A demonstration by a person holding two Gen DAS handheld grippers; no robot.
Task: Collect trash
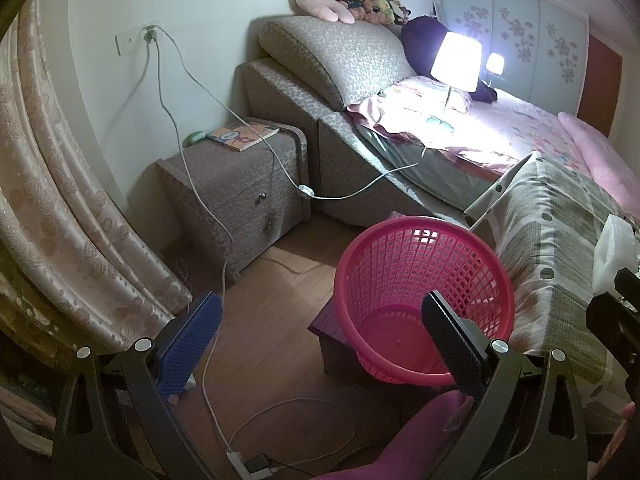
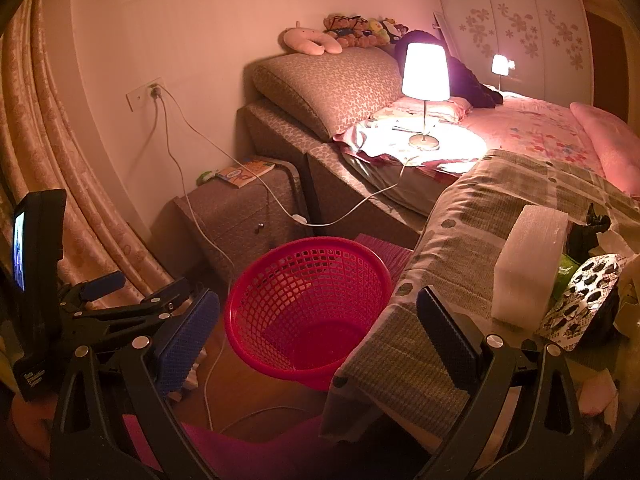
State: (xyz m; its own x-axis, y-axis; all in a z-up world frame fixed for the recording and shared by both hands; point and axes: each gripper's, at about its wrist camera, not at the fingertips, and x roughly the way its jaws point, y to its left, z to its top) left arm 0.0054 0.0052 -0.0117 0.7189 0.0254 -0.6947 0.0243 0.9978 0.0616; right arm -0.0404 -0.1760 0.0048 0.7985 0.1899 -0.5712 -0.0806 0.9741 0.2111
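Observation:
A pink mesh waste basket (image 1: pixel 424 300) stands on a low box on the wooden floor beside the bed; it looks empty, and the right wrist view shows the same basket (image 2: pixel 308 300). My left gripper (image 1: pixel 320 344) hangs open in front of it, nothing between its fingers. My right gripper (image 2: pixel 316 344) is open too, over the basket's near side and the blanket edge. On the blanket at the right lie a white foam block (image 2: pixel 528 260), a used blister pack (image 2: pixel 580 300), a green wrapper (image 2: pixel 568 272) and crumpled paper (image 2: pixel 616 240). The foam block (image 1: pixel 616 252) also shows in the left wrist view.
A padded bedside cabinet (image 1: pixel 236 184) with a book stands left of the bed. A lit lamp (image 1: pixel 456 64) sits on the mattress, its cord running to a wall socket (image 1: pixel 148 36). Cables and a power strip (image 1: pixel 252 460) lie on the floor. Curtains (image 1: pixel 60 200) hang at the left.

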